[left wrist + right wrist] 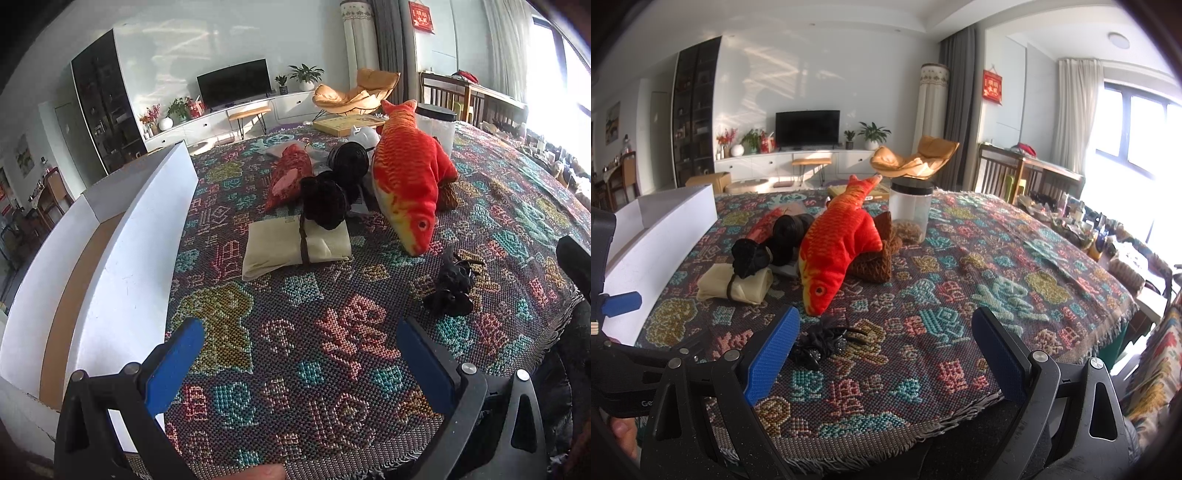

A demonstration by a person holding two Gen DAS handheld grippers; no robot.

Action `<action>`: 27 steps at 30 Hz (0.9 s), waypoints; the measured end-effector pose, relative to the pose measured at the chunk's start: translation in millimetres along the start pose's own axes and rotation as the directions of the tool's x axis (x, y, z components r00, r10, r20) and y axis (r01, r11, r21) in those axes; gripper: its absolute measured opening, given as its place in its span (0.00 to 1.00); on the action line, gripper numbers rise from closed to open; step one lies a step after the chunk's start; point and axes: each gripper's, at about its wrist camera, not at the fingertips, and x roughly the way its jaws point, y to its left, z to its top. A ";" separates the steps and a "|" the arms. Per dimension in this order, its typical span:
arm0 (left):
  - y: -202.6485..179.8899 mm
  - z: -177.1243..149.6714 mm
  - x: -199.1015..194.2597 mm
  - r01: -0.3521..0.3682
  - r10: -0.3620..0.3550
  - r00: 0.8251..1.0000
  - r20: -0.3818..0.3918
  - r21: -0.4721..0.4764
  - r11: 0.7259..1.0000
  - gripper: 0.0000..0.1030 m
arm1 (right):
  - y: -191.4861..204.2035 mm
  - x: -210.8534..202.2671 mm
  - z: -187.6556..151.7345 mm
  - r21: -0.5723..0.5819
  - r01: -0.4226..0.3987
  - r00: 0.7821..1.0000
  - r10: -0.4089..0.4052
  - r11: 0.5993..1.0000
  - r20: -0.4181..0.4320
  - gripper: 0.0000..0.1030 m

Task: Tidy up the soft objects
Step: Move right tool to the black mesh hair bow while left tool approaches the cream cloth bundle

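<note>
With both the left gripper (299, 365) and right gripper (884, 350) spread wide and empty above the table (1015, 280), lifting the plush fish (838, 251) could topple the leaning heap, the cream cloth bundle (738, 286) may unroll, and the black hair scrunchie (822, 341) nearest could snag.

Right gripper (886, 350): I see my jaws spread wide, holding nothing, above the cloth (960, 295).
Fish (838, 247): my landmark, head toward me.
Black scrunchie (823, 341): just in front of the fish's head, beside my left finger.
Beige roll (738, 286): left of the fish.
Jar (910, 214): behind the fish, upright.
White box (665, 229): far left of the fish.
</note>
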 end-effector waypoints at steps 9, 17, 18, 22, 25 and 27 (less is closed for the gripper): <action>-3.4 -12.0 44.4 0.050 -0.050 0.990 -0.133 -0.001 0.999 1.00 | 0.6 1.2 0.4 0.000 -0.001 1.000 0.001 1.000 -0.006 0.93; 7.5 -18.1 71.3 0.107 -0.122 0.971 -0.206 -0.080 0.991 1.00 | -2.3 4.4 -2.2 0.012 -0.011 1.000 0.012 1.000 -0.023 0.93; 8.0 -18.1 71.7 0.108 -0.122 0.971 -0.204 -0.080 0.991 1.00 | -2.6 6.1 -1.5 0.013 -0.013 1.000 0.013 1.000 -0.027 0.93; 8.0 -18.4 71.2 0.111 -0.124 0.972 -0.197 -0.073 0.991 1.00 | -1.8 8.1 -1.5 0.014 -0.017 0.999 0.017 1.000 -0.041 0.93; 7.8 -19.0 70.3 0.112 -0.125 0.974 -0.187 -0.075 0.991 1.00 | -2.4 10.4 -1.0 0.016 -0.022 0.998 0.023 1.000 -0.052 0.93; 8.1 -19.0 70.3 0.112 -0.125 0.974 -0.187 -0.077 0.991 1.00 | -2.3 10.4 -1.2 0.017 -0.024 0.998 0.025 1.000 -0.054 0.93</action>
